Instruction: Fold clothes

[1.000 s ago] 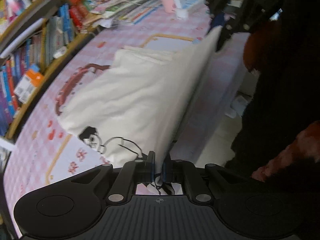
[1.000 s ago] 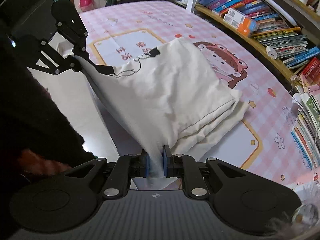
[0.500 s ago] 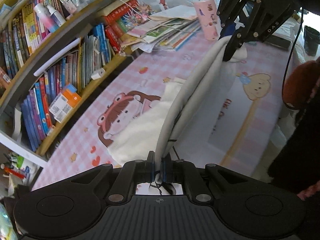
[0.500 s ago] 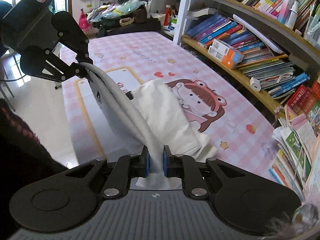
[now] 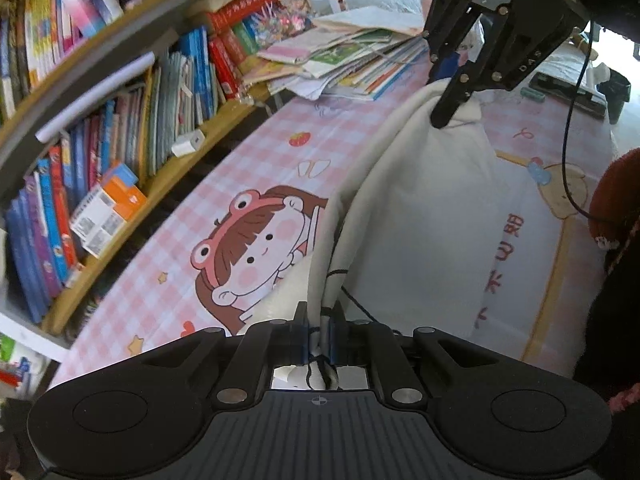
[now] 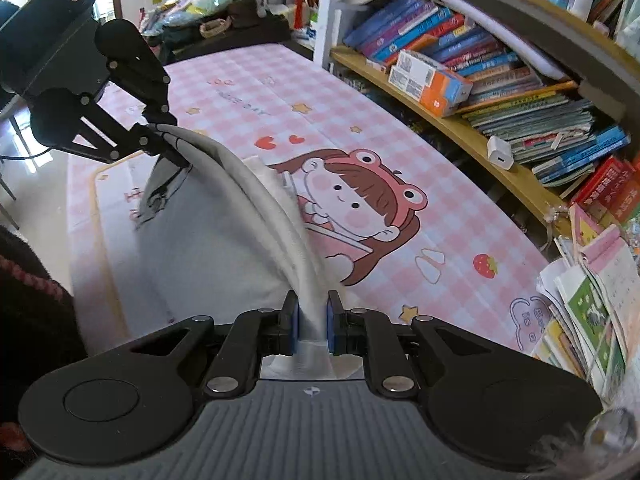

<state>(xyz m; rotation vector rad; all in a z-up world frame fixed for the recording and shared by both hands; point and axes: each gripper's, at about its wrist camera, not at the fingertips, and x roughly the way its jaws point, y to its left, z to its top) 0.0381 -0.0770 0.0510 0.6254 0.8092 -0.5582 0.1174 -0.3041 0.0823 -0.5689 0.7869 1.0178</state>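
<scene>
Left claw [image 5: 319,334] — clamped on cream garment [image 5: 420,216] | right claw [image 6: 312,322] — clamped on opposite edge | garment raised between them above tabletop [image 6: 248,80]

From my left wrist camera, the gripper body hides the near end of the cloth [image 5: 420,216]. The cloth covers part of the cartoon girl [image 5: 256,248] print. Book [image 6: 500,68] titles are too small to read, and my sleeve [image 6: 28,300] runs off frame.
</scene>
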